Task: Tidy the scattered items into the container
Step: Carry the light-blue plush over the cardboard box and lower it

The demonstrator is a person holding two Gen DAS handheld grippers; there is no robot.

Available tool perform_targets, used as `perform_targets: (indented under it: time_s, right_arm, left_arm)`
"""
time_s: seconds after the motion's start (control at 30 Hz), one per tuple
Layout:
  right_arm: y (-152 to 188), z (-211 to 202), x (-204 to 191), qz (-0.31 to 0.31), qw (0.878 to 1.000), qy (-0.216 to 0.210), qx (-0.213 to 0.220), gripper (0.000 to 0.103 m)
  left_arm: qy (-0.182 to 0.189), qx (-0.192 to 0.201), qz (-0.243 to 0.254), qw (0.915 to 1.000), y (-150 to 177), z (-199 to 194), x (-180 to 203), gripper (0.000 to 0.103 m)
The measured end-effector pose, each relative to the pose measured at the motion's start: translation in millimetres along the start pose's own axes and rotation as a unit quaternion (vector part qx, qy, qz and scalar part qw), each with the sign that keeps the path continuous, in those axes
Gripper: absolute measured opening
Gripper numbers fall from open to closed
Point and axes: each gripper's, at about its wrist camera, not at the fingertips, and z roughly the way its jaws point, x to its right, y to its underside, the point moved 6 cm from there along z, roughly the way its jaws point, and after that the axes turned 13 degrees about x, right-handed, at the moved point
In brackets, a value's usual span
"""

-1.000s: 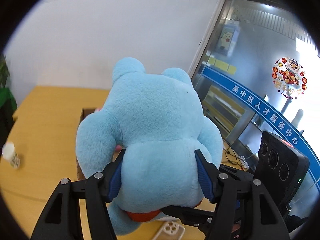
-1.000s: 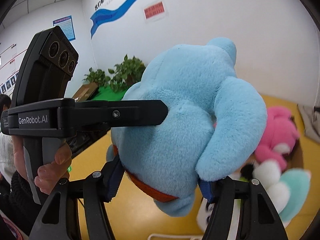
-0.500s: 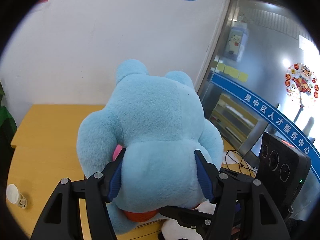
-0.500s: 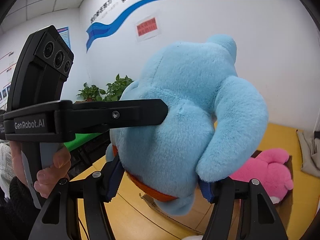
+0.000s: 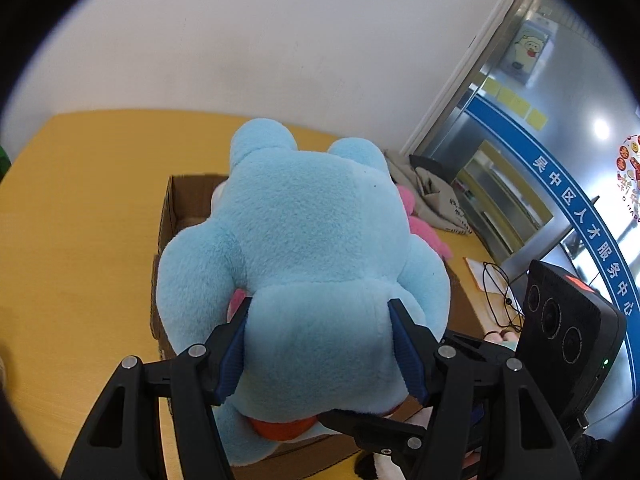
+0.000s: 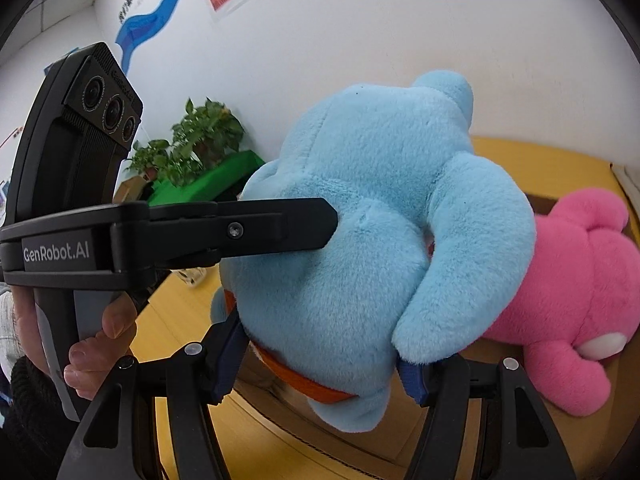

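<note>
A big light-blue plush toy (image 5: 308, 248) with an orange collar is gripped by both grippers at once. My left gripper (image 5: 320, 344) is shut on its lower body. My right gripper (image 6: 320, 356) is shut on it from the other side, and the toy (image 6: 372, 216) fills that view. The toy hangs over an open cardboard box (image 5: 172, 204) on the yellow table. A pink plush toy (image 6: 576, 292) lies in the box under and beside it, and part of it also shows in the left wrist view (image 5: 424, 228).
The left gripper's body (image 6: 80, 216) and the hand holding it fill the left of the right wrist view. A grey cloth bag (image 5: 432, 188) and a cable (image 5: 500, 292) lie on the table right of the box. Potted plants (image 6: 192, 148) stand beyond the table edge.
Both grippers have carried the blue plush forward and tilted it down over the box. The box and the pink toy now sit directly beneath it.
</note>
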Motion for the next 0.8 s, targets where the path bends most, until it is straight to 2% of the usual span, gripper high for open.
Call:
perform_targets:
  time_s: [0.3,0.57,0.8]
  right_arm:
    - [29,30,18,0.017,0.998,0.008,-0.056,0.07]
    - [58,40,6,0.034,0.995,0.014,-0.095,0.07]
    - [61,64,10,0.05,0.991,0.017,-0.122,0.07]
  left_arm:
    - [-0.009,-0.033,-0.026,0.9991,32,24,-22,0.063]
    - [-0.021,-0.046,-0.047,0.9976,44,33,-44,0.063]
    - [-0.031,-0.051,-0.056,0.9966,54,27,-52,0.063]
